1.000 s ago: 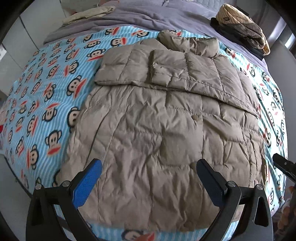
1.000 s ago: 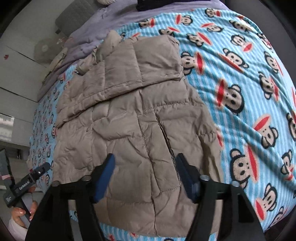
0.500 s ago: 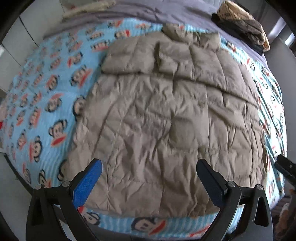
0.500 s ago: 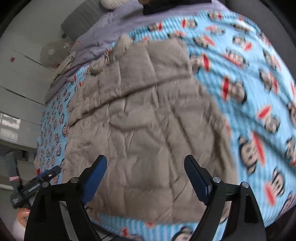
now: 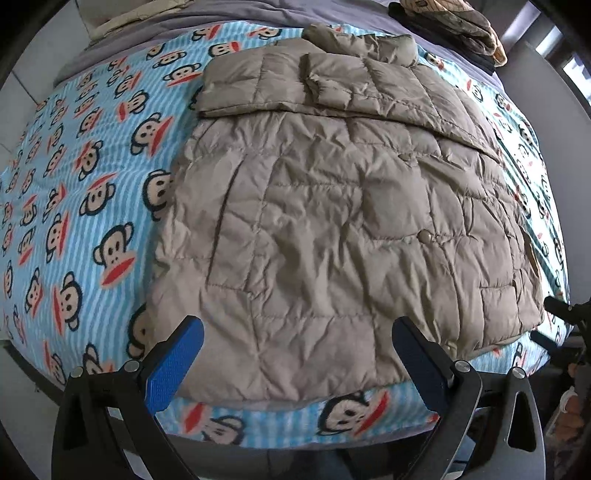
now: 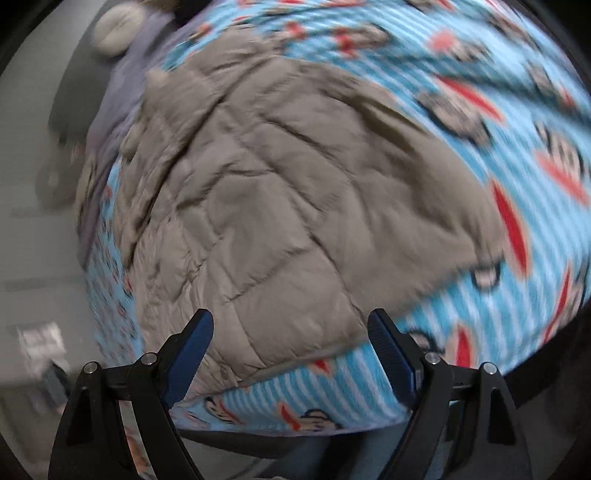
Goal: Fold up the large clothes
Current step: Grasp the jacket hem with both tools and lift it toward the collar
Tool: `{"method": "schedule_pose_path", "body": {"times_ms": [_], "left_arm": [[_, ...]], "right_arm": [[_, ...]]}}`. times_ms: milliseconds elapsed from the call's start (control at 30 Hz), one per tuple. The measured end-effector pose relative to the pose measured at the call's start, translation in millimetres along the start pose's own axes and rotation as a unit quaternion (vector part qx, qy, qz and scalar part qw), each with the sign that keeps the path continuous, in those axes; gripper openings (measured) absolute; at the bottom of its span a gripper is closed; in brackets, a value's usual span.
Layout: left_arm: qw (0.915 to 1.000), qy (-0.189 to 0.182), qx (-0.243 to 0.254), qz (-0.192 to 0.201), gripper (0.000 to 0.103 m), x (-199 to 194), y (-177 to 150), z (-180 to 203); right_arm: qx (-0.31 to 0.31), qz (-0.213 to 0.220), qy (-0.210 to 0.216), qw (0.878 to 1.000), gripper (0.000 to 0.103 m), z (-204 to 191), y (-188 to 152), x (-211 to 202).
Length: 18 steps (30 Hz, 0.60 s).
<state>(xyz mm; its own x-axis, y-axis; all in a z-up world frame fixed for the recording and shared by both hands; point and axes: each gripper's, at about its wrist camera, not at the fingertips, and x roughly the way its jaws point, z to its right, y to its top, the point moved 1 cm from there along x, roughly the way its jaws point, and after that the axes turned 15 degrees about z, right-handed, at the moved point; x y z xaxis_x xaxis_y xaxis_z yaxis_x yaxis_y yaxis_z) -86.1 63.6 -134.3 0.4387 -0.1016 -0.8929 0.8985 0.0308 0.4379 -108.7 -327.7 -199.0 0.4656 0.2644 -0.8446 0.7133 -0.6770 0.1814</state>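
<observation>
A large tan quilted puffer jacket (image 5: pixel 332 206) lies flat on the bed, its sleeves folded across the chest at the far end and its hem toward me. It also shows in the blurred right wrist view (image 6: pixel 280 206). My left gripper (image 5: pixel 295 347) is open and empty, hovering over the hem near the bed's front edge. My right gripper (image 6: pixel 290 341) is open and empty, above the jacket's near corner at the bed edge. The right gripper's tip (image 5: pixel 557 306) shows at the right edge of the left wrist view.
The bed is covered by a blue striped monkey-print blanket (image 5: pixel 81 192) over a grey-purple sheet (image 5: pixel 221 14). A pile of patterned and dark clothes (image 5: pixel 454 18) sits at the far right corner. Beige fabric (image 5: pixel 136 18) lies at the far left. Floor lies below the front edge.
Both grippers have pulled back toward the bed's front edge, so the hem and blanket edge now show. The right gripper has opened wider and its view has swung.
</observation>
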Motion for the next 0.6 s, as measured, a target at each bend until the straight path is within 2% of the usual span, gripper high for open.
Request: {"method": "schedule_pose_path", "body": {"times_ms": [133,233,267,333,400,467,600], "left_arm": [[0.9993,-0.006,-0.036,-0.001,0.102,-0.9,-10.1,-16.7],[0.9949,-0.028,-0.097,-0.002,0.102,1.3,-23.1,-35.6],[0.9897,-0.049,-0.135,-0.006,0.102,3.6,-31.2,-47.6],[0.9800,-0.068,-0.187,-0.014,0.102,7.2,-44.4,-63.7],[0.9652,-0.078,-0.248,-0.026,0.102,12.1,-62.1,-85.0],[0.9560,-0.080,-0.280,-0.037,0.102,19.2,-76.9,-99.0],[0.9522,-0.082,-0.286,-0.070,0.102,41.2,-92.5,-99.8]], "right_arm": [[0.078,-0.013,0.001,0.997,0.088,35.8,-3.4,4.9],[0.127,-0.027,0.005,0.991,0.088,54.9,-2.4,9.7],[0.142,-0.030,0.009,0.989,0.088,59.5,-1.8,8.9],[0.155,-0.028,0.028,0.987,0.088,64.7,1.4,5.6],[0.154,-0.025,0.037,0.987,0.088,69.0,5.2,2.2],[0.158,-0.028,0.042,0.986,0.088,73.2,6.5,3.4],[0.176,-0.041,0.050,0.982,0.088,83.4,3.8,10.8]]}}
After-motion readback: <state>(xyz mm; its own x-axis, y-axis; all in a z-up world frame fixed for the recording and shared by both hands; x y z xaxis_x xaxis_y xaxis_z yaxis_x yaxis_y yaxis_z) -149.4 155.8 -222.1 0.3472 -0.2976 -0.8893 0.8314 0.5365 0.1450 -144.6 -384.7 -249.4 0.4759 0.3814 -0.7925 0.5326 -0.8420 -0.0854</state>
